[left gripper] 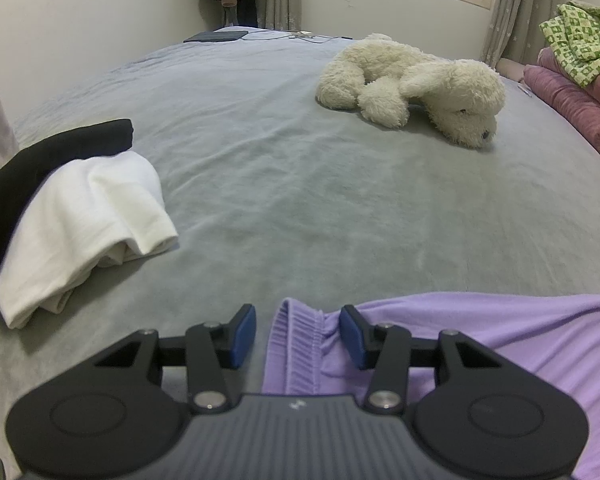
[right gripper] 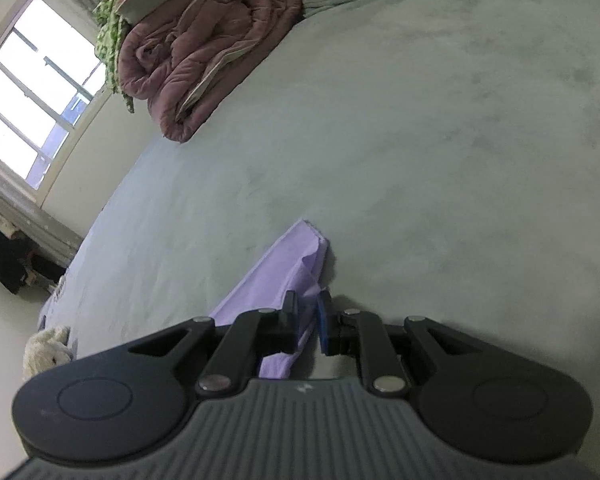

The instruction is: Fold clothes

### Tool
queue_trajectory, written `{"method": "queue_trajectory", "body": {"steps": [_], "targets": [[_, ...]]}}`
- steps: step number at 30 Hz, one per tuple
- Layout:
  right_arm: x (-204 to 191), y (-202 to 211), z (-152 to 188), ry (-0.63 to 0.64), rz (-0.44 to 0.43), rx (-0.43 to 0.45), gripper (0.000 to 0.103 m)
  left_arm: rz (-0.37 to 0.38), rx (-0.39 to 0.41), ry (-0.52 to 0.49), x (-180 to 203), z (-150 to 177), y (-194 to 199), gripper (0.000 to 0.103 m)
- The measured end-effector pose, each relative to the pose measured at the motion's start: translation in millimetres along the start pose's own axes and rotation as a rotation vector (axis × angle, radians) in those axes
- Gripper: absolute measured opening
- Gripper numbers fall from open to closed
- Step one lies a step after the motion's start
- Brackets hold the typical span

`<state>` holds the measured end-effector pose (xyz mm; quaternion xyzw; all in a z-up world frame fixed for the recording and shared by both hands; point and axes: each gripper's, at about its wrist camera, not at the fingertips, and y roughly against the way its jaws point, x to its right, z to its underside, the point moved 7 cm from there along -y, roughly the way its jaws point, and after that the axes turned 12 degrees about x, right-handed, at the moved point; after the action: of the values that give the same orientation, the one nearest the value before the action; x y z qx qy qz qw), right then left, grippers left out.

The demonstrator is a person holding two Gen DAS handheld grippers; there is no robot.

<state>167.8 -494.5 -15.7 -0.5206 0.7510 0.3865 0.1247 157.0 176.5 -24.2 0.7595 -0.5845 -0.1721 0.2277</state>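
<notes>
On the grey bed [left gripper: 260, 184] lay two folded garments at the left, one black [left gripper: 40, 164], one white [left gripper: 88, 216], then one plush dog [left gripper: 416, 88]. The left gripper [left gripper: 298, 338] stood spread around the ribbed hem of one purple garment [left gripper: 480, 344]. The right gripper [right gripper: 309, 326] pinched that garment's far edge.

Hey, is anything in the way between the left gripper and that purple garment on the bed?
Nothing visible. The left gripper is open with the purple garment's ribbed waistband already between its fingers.
</notes>
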Motion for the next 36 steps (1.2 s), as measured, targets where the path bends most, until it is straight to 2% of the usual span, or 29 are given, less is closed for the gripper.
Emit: {"method": "queue_trajectory", "body": {"steps": [8,23,24,25,27,28,31,34,35,36], "targets": [[-35.3,4.4,10.5,0.156,-0.112,0.020,0.019,0.001,0.001,-0.003,-0.2,0.5,-0.4,0.049],[12.3,2.1,-1.9,0.064,0.074,0.055,0.020,-0.002,0.003,-0.011,1.7,0.7,-0.3,0.050],[15.5,2.0,-2.7,0.058,0.086,0.058,0.022,-0.002,0.003,-0.013,1.7,0.8,-0.2,0.050],[18.7,2.0,-3.5,0.052,0.098,0.060,0.035,-0.003,0.004,-0.014,1.8,1.0,-0.1,0.050],[8.5,2.8,-0.4,0.083,0.066,0.063,0.054,-0.002,0.004,-0.014,1.8,1.1,-0.1,0.050],[4.1,2.1,0.5,0.096,0.055,0.064,0.055,-0.002,0.004,-0.014,1.7,1.2,-0.1,0.050],[-5.0,0.5,5.1,0.114,0.024,0.057,0.055,-0.002,0.004,-0.015,1.7,1.2,-0.1,0.050],[-8.7,-5.7,6.9,0.146,0.028,0.057,0.054,-0.001,0.004,-0.014,1.4,1.2,-0.2,0.050],[-10.5,-7.1,7.6,0.157,0.027,0.058,0.050,-0.001,0.004,-0.014,1.5,1.2,-0.2,0.050],[-11.7,-7.7,8.1,0.161,0.022,0.054,0.035,-0.001,0.004,-0.014,1.5,1.3,-0.1,0.050]]}}
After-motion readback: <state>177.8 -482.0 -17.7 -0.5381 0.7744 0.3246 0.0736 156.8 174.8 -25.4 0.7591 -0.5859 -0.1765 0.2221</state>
